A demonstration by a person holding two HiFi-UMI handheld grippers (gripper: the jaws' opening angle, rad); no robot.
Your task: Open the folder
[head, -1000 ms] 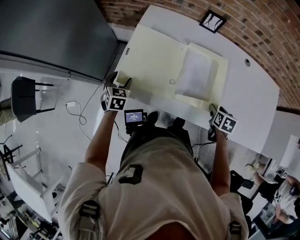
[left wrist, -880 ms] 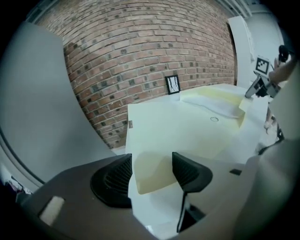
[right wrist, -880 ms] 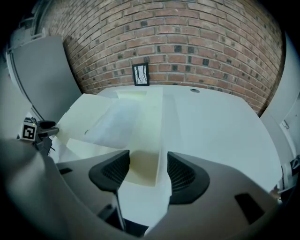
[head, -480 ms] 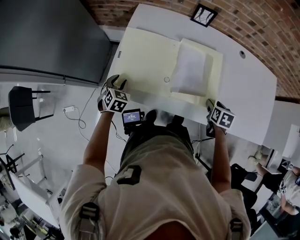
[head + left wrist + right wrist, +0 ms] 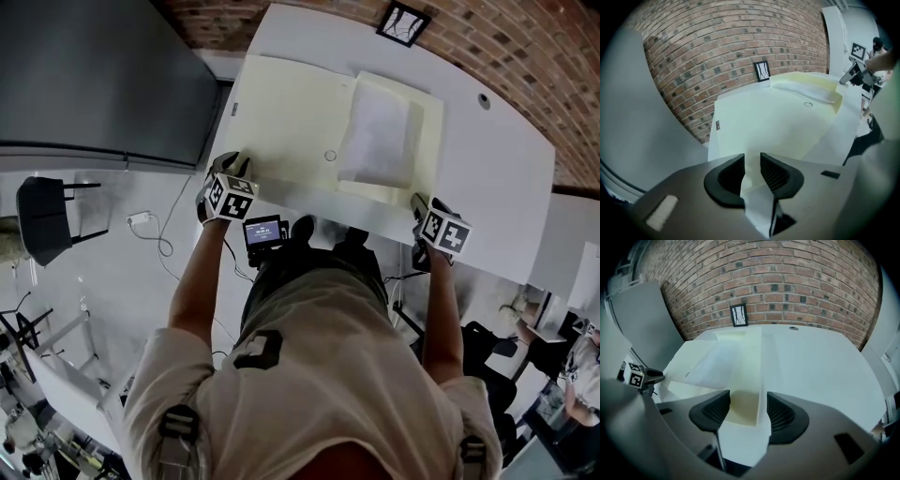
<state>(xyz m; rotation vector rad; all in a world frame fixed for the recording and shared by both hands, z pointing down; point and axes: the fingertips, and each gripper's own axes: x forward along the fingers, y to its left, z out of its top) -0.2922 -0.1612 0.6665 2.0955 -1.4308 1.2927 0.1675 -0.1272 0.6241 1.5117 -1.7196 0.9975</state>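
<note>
The folder (image 5: 291,112) is laid flat on the white table (image 5: 497,178), in the upper middle of the head view, with its near edge close along the table's near edge. That placement is judged to bring both near corners within reach of the two hand-held tools at once. A stack of white sheets (image 5: 378,131) is seen on the folder's right part, and a small round fastener (image 5: 330,156) sits near its centre. Whether the broad cream panel on the left is a cover already turned out cannot be settled. The left gripper (image 5: 752,161) is set at the folder's near-left corner, at centre left of the head view, and is pointed steeply downward, presumably so that the thin edge can be caught. Its jaws have just been closing and are now narrow. A pale edge at that corner is seen running between them, but a small gap remains, and no firm press of the pads on it can be made out. The right gripper (image 5: 748,401) is held at the folder's near-right corner, at centre right of the head view. Its jaws are spread wide, and the cream corner lies between them, untouched on either side. It is judged to be placed there to steady that corner once the left side is pulled.
</note>
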